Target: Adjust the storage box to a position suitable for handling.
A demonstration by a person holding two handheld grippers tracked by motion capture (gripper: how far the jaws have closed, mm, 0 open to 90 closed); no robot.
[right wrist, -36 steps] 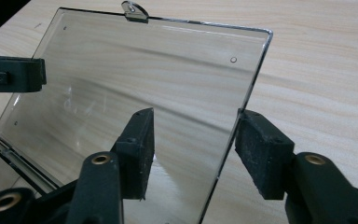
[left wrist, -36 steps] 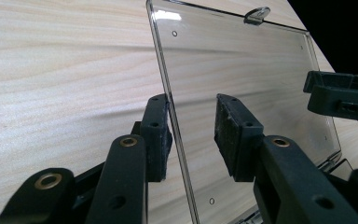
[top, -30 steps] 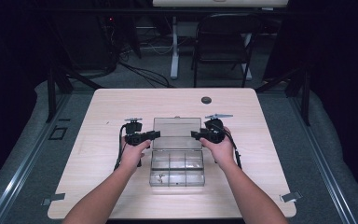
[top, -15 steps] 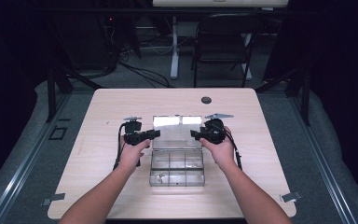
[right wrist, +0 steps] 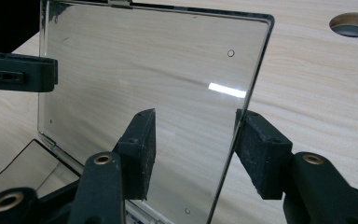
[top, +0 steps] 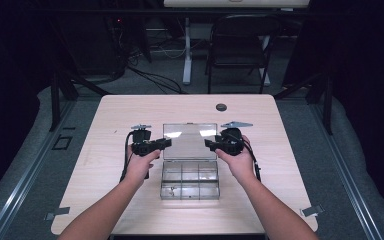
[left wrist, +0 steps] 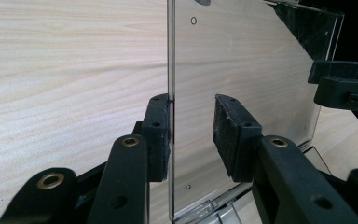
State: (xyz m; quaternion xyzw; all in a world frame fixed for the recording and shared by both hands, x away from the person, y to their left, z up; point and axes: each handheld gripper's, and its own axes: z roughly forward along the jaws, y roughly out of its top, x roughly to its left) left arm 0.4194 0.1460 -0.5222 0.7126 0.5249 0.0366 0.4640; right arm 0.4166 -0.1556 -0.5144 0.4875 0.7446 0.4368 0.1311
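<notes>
A clear plastic compartment box [top: 190, 182] lies at the table's middle with its lid [top: 190, 142] swung up and standing on its hinge. My left gripper [top: 167, 143] reaches in from the left. In the left gripper view its jaws straddle the lid's [left wrist: 242, 56] side edge: one pad [left wrist: 158, 135] touches it, the other stands apart. My right gripper [top: 208, 144] comes from the right, and its open jaws [right wrist: 193, 140] bracket the lid's [right wrist: 158, 70] opposite edge without squeezing. Each gripper view also shows the other gripper, the right one [left wrist: 345, 86] and the left one [right wrist: 18, 72], across the lid.
The wooden table [top: 130, 110] has a round cable hole [top: 221, 107] behind the box, also in the right gripper view [right wrist: 354, 24]. A dark chair [top: 240, 55] and cables stand beyond the far edge. Bare wood surrounds the box on all sides.
The glare on the lid has shifted, so the lid has tilted slightly. Both hands and grippers have stayed where they were.
</notes>
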